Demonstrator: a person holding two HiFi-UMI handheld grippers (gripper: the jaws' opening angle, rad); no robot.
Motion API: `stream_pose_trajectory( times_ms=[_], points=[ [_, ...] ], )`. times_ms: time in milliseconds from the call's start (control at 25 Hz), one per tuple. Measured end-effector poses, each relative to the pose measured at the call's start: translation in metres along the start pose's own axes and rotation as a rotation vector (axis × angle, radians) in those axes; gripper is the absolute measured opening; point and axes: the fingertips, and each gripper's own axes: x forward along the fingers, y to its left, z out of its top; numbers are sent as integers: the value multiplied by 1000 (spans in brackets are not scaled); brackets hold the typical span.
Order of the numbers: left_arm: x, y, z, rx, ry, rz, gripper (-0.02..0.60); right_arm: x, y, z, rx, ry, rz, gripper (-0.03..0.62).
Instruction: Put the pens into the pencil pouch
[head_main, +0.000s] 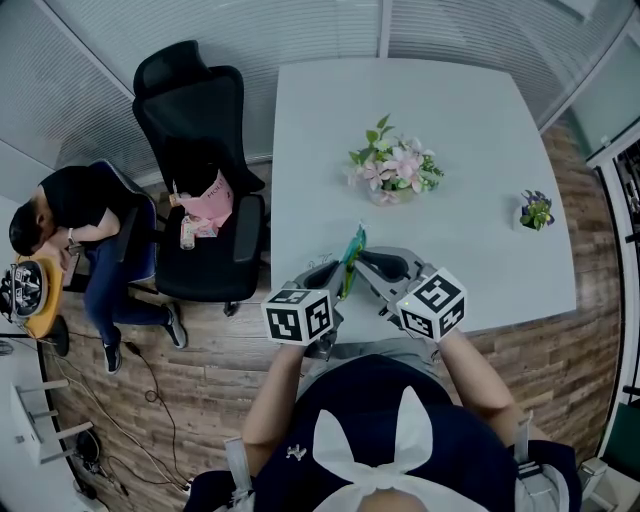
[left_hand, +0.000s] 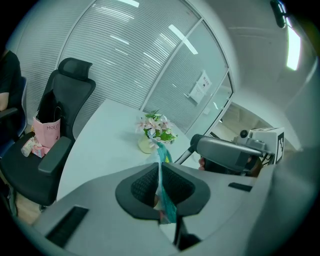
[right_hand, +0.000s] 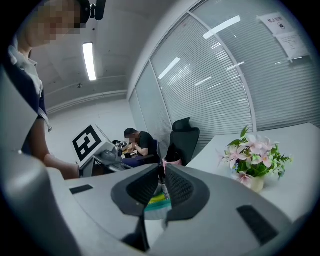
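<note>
The white worktop (head_main: 480, 120) fills most of the head view. A black office chair (head_main: 200, 150) stands off its left edge. On the worktop's far half are a pot of pink flowers (head_main: 395, 168) and, well to the right, a small potted plant (head_main: 537, 210).

At the near edge the two tongs meet over a teal pencil pouch (head_main: 352, 258), which stands on edge between them. The left tongs (left_hand: 160, 165) are clamped tight on a thin fold of the pouch's fabric. The right tongs (right_hand: 163, 169) are drawn almost together on a slim dark stick, most likely a pen (right_hand: 162, 184), with the pouch's teal and yellow edge just beneath it.

The pouch looks light and limp, so it will likely sag and close unless it is pinched near the rim of its mouth, as the left tongs appear to be doing. The pen is stiff, thin and probably slick. A grip near its upper end would leave the lower end free to enter the opening, though it could pivot between the pads.
</note>
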Motion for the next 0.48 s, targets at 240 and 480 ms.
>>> stream_pose_trajectory(
  times_ms=[240, 480],
  points=[
    [3, 0, -5, -8, 8, -4, 37, 5, -4, -15, 13, 38, -5, 49],
    [3, 0, -7, -14, 11, -4, 37, 7, -8, -26, 14, 71, -10, 44]
  ],
)
